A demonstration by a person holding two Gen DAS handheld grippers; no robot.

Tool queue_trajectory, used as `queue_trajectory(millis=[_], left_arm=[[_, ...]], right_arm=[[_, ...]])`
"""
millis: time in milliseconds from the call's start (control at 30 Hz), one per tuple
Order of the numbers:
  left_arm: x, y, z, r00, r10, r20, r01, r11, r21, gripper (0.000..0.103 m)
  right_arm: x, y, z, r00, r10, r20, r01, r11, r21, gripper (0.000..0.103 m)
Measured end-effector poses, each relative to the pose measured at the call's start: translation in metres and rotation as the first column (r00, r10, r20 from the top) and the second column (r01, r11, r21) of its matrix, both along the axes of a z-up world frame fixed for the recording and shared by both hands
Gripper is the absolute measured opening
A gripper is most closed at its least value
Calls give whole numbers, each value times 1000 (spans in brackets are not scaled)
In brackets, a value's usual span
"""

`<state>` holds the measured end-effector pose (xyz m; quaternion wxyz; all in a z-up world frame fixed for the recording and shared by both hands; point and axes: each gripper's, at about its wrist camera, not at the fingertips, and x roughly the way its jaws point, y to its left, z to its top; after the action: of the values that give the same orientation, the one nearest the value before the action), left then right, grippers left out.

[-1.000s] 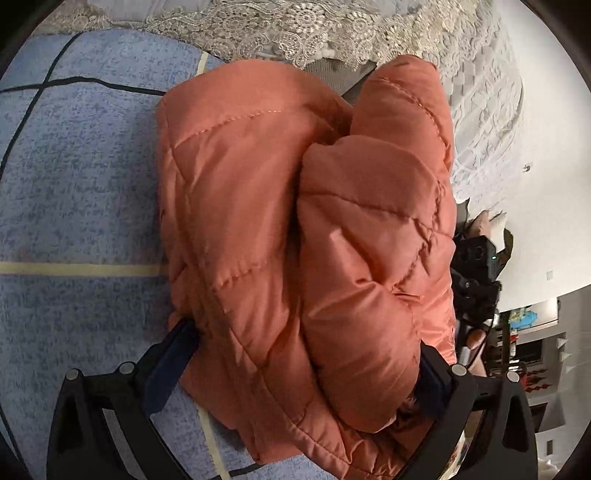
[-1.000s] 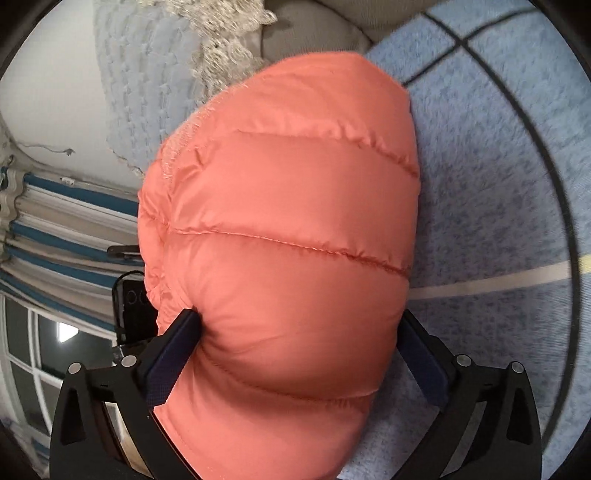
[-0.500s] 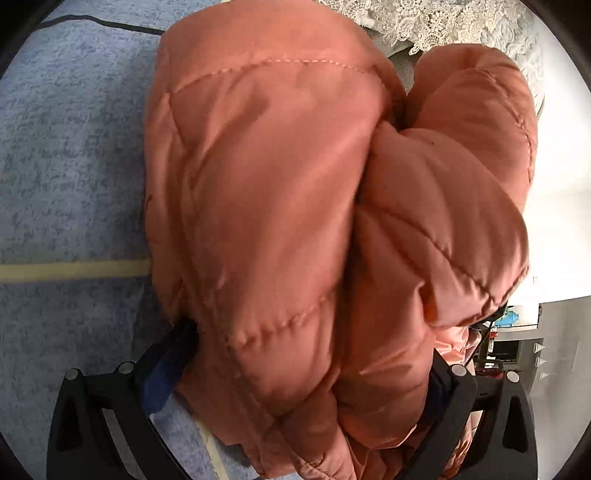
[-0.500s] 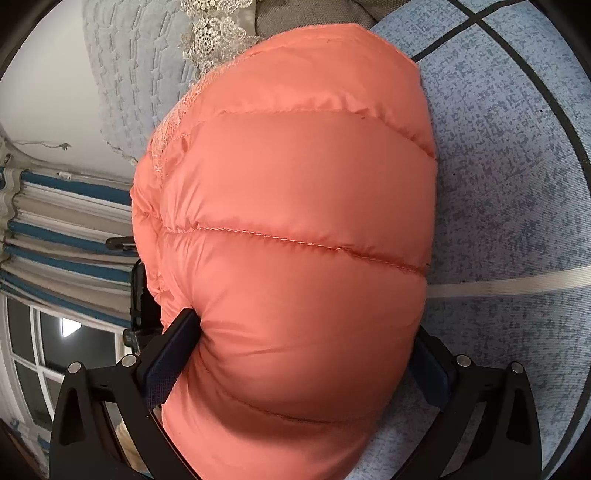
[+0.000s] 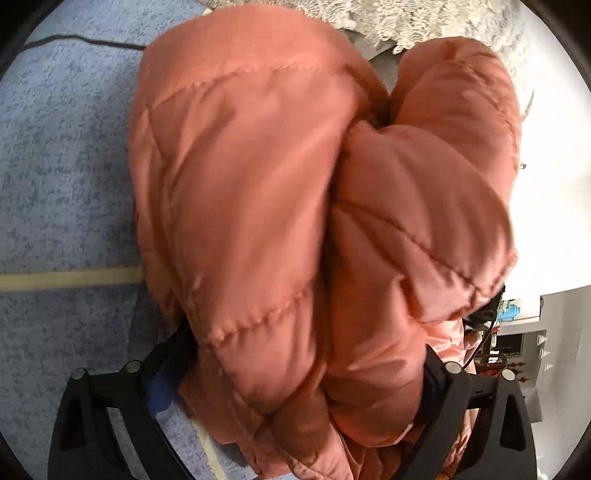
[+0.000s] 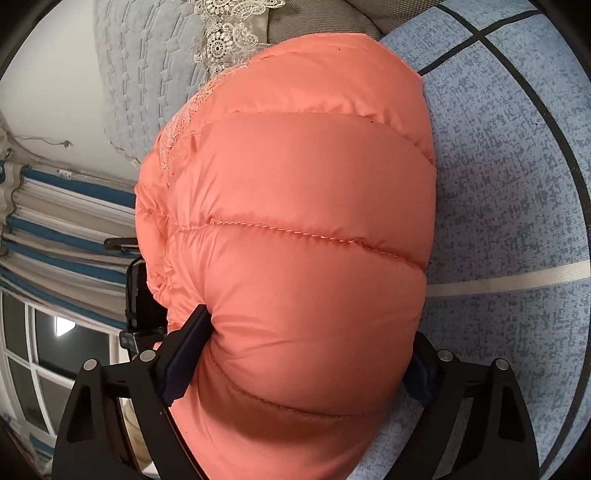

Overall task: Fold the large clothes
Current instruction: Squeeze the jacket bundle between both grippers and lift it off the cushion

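Observation:
A puffy orange quilted jacket lies bunched on a blue bedspread. It fills most of both wrist views. My left gripper has the folded bulk of the jacket between its pads, and its jaws are closing, with both pads pressing into the fabric. My right gripper straddles another thick roll of the jacket. Its jaws are closing too, and the left pad dents the padding. The jacket's underside and far end are hidden.
The blue bedspread has dark lines and a pale stripe. A lace-trimmed pillow lies beyond the jacket. White wall, striped curtain and a window stand on the bed's far side.
The left view has tipped down and closed in, so the jacket fills more of it. Both pairs of pads have drawn slightly inward into the jacket. The right view has barely shifted.

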<state>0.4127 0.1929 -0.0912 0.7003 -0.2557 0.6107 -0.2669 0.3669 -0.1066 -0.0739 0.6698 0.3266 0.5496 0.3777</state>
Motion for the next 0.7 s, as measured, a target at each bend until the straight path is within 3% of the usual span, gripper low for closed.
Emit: queue_trajectory(millis=[167,333,700], left_arm=[[-6,13,4,998,-29,53,29,1000,1,100],[-5,24,-14,1000,1,27,0,998,-59,103],[11,22,-12,1000,-19,-12,19,998,-51,103]], right_arm=[[2,8,8,1000,14,23,-14,999,-33,89],[4,9,6,1000,1,11,-1,999,-35,89],[-1,-3,4,1000,-29,10,29,1000,-11,88]])
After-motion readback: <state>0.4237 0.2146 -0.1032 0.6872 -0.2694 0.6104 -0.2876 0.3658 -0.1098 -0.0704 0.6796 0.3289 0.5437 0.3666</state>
